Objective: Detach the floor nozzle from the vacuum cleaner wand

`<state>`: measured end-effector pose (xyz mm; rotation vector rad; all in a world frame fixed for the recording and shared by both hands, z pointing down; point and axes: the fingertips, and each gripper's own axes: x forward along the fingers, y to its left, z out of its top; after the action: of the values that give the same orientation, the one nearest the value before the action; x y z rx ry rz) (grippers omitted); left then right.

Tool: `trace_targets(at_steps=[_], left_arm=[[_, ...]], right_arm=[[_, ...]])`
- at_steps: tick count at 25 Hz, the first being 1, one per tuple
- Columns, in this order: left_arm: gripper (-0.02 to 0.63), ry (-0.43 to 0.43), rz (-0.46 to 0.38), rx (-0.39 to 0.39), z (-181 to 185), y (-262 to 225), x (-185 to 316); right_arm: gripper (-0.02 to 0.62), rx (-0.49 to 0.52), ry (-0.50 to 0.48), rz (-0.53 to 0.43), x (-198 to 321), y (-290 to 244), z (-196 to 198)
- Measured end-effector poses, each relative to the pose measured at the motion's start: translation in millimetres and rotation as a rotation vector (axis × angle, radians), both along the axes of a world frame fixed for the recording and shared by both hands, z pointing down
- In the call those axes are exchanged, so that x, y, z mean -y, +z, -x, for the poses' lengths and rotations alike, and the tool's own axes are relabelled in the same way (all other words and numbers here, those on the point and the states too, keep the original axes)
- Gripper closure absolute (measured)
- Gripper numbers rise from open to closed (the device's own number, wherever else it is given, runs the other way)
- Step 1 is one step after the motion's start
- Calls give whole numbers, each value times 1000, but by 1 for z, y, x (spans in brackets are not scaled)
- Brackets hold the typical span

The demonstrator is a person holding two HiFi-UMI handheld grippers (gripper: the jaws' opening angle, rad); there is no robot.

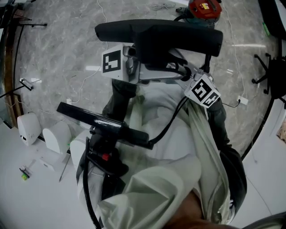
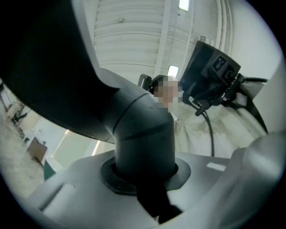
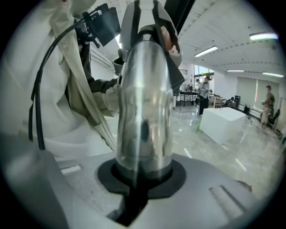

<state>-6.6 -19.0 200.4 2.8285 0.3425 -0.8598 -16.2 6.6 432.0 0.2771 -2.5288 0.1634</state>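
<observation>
Pictured clear of the grey marble floor [image 1: 58, 40], the black floor nozzle [image 1: 156, 33] lies crosswise in front of you. Your left gripper [image 2: 143, 176] has its jaws narrow and pressed on the nozzle's dark neck. Your right gripper [image 3: 143, 181] is closed just as narrowly on the shiny metal wand [image 3: 145, 112]. The two grips sit near each other, and no view shows whether the nozzle and wand are still joined. Crowding you from behind are the folds of your pale jacket [image 1: 178, 147], just beside the wand. A black cable [image 1: 172, 118] sags from the right gripper across the jacket. It runs to a black camera rig [image 1: 105, 127] below the left gripper. On the floor beyond the nozzle stands a red machine [image 1: 203, 9] at the far edge of sight. A black chair base [image 1: 268, 71] spreads its legs at the right. To your lower left a white counter [image 1: 18, 201] carries two white rounded pods [image 1: 29, 127] along its edge nearest the floor. A green-tipped pen [image 1: 24, 173] lies farther in on it. The most open room is the bare marble to the left of the nozzle. On the wand's side the floor runs clear to a white block [image 3: 228, 123], with people [image 3: 203, 91] standing well beyond it.
</observation>
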Motion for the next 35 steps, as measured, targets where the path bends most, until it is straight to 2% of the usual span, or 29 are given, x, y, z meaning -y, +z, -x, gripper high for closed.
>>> trace_targets(at_steps=[2, 3, 4, 5, 7, 11, 13, 15, 17, 18, 21, 22, 23, 25, 26, 27, 28, 29, 31, 32, 33, 34, 35], left_arm=[[520, 109, -67, -11, 1, 2, -13], [520, 130, -81, -15, 0, 3, -15], [520, 110, -72, -18, -3, 2, -11], [520, 54, -40, -18, -7, 1, -2], [518, -115, 55, -14, -12, -1, 26], [526, -441, 240, 17, 0, 4, 72], [528, -577, 322, 57, 8, 10, 85], [528, -654, 378, 97, 13, 15, 93], [515, -638, 378, 115, 13, 13, 91], [514, -587, 347, 111, 11, 7, 85], [520, -319, 173, 62, 1, -16, 48], [522, -240, 133, 20, 4, -24, 37], [522, -177, 126, -57, 14, -34, 32], [523, -98, 181, -308, 59, -62, 42], [523, -99, 209, -417, 84, -73, 53], [523, -137, 223, -470, 105, -78, 66], [523, -209, 225, -450, 118, -75, 76], [522, -302, 224, -363, 123, -61, 85], [522, -463, 256, -108, 116, -14, 94], [520, -499, 294, -1, 108, 12, 94], [520, -509, 339, 67, 100, 35, 91], [520, -505, 385, 95, 93, 53, 87], [520, -496, 431, 90, 87, 66, 84]], right_arm=[[547, 15, -61, 38, -9, 3, 2], [551, 26, -67, 50, -10, 5, 4], [551, 34, -44, 54, -7, 6, 4], [552, 38, 3, 51, -2, 6, 3], [552, 26, 133, 31, 14, 6, -2], [555, -97, 373, -65, 43, 3, -11], [555, -151, 436, -106, 50, 3, -14], [555, -163, 447, -119, 52, 2, -12], [555, -129, 409, -115, 49, -1, -6], [555, -102, 372, -115, 47, -5, -3], [554, -21, 232, -122, 37, -17, 3], [554, -11, 189, -123, 33, -18, 2], [554, -4, 155, -121, 28, -18, -1], [555, 24, 146, -117, 22, -15, -15], [555, 51, 178, -110, 21, -16, -24], [554, 80, 229, -97, 23, -20, -33], [555, 107, 291, -84, 29, -25, -42], [554, 128, 355, -79, 37, -31, -51], [554, 147, 464, -89, 54, -42, -66], [552, 147, 499, -100, 62, -46, -72], [551, 140, 517, -114, 68, -49, -77], [549, 132, 519, -132, 73, -51, -80], [548, 125, 512, -151, 76, -52, -81]])
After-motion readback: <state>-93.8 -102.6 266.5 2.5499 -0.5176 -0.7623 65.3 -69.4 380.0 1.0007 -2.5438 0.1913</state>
